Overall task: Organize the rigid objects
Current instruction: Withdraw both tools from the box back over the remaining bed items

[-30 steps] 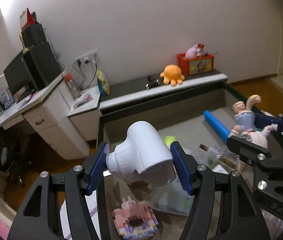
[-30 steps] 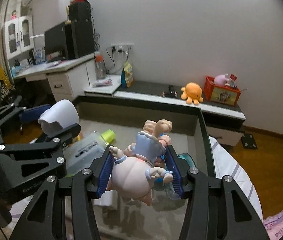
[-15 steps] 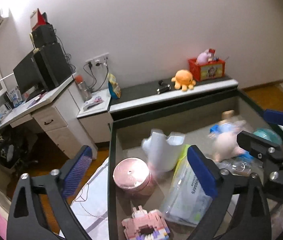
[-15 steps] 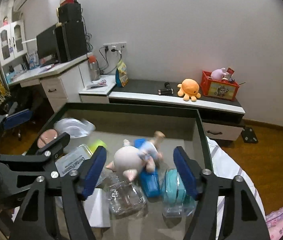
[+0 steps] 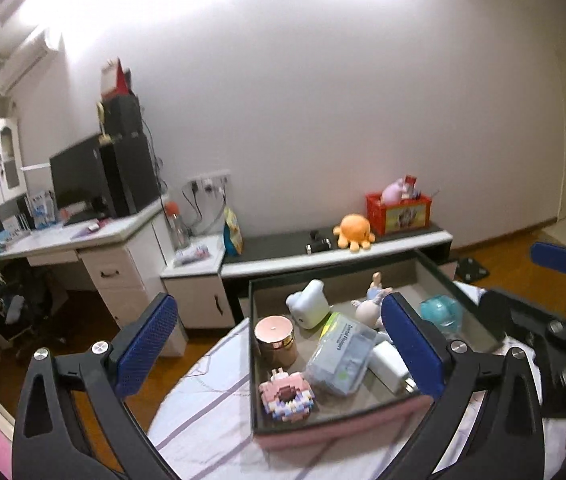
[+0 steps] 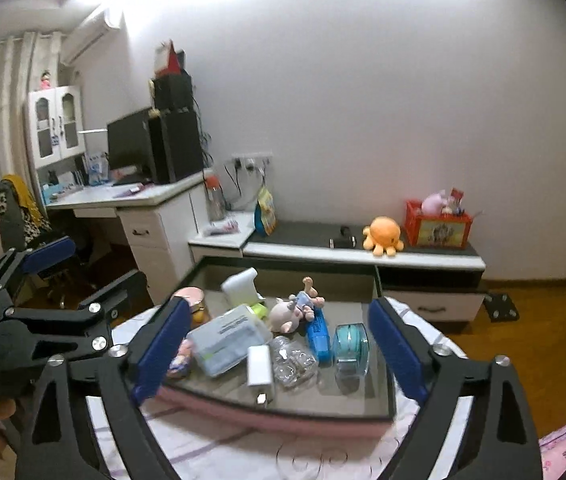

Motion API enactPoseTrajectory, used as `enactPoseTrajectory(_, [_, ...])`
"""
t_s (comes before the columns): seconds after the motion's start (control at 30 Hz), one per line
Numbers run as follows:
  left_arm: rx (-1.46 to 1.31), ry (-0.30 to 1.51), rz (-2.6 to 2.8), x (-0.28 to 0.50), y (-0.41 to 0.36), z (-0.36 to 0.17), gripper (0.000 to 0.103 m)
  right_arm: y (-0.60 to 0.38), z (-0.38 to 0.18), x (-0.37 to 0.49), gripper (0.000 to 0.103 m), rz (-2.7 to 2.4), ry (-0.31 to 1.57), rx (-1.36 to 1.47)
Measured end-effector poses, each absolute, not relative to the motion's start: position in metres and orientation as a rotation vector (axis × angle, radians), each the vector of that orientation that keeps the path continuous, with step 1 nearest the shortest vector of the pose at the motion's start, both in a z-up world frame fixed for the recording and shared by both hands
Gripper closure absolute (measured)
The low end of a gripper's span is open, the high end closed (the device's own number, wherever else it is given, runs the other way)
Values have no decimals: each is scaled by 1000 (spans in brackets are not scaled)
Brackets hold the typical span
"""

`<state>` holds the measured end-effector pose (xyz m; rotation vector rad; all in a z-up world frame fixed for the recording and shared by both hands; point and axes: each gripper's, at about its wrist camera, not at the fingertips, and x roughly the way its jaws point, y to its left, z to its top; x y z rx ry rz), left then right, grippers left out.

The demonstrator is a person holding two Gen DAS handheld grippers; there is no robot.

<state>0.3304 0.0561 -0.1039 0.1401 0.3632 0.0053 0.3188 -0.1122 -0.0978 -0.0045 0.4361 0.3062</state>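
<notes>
In the left wrist view the left gripper (image 5: 279, 344) has just been opening and its jaws stand spread as wide as they go, with nothing between them; it hangs above the near left part of the box (image 5: 363, 414), an open tray with a dark rim and pink front wall resting on a striped bed cover. Inside lie the white tooth-shaped toy (image 5: 309, 308) at the back, a pink candle jar (image 5: 275, 336) just beside it, a pink block donut (image 5: 287, 394) at the near wall, a floss packet (image 5: 343, 354) and a white charger (image 5: 389, 362). The tooth toy looks hard, light and smooth, so a grip across its narrow waist would likely hold best; the jar looks heavier and breakable. In the right wrist view the right gripper (image 6: 279, 348) has likewise just opened, jaws wide and empty, over the box middle. The pig doll (image 6: 291, 312) lies on its side touching a blue bar (image 6: 319, 334), with a crumpled clear bottle (image 6: 293, 360) and a teal tape dispenser (image 6: 350, 346) near. The doll seems stiff and light, its limbs probably delicate, so the round body is the safer hold. Things crowd the left and middle; open floor remains toward the near right corner, and the rim is the edge to clear.
</notes>
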Motion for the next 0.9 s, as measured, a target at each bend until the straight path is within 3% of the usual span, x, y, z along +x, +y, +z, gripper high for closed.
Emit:
enactPoseTrajectory(0.53, [71,188,4,148,51,-76,0,-122,-66,149,0,261,223,-11])
enactPoseTrajectory(0.9, [44,118,-13,75,48,-64,0,-129,-62,80,0,252,163,15])
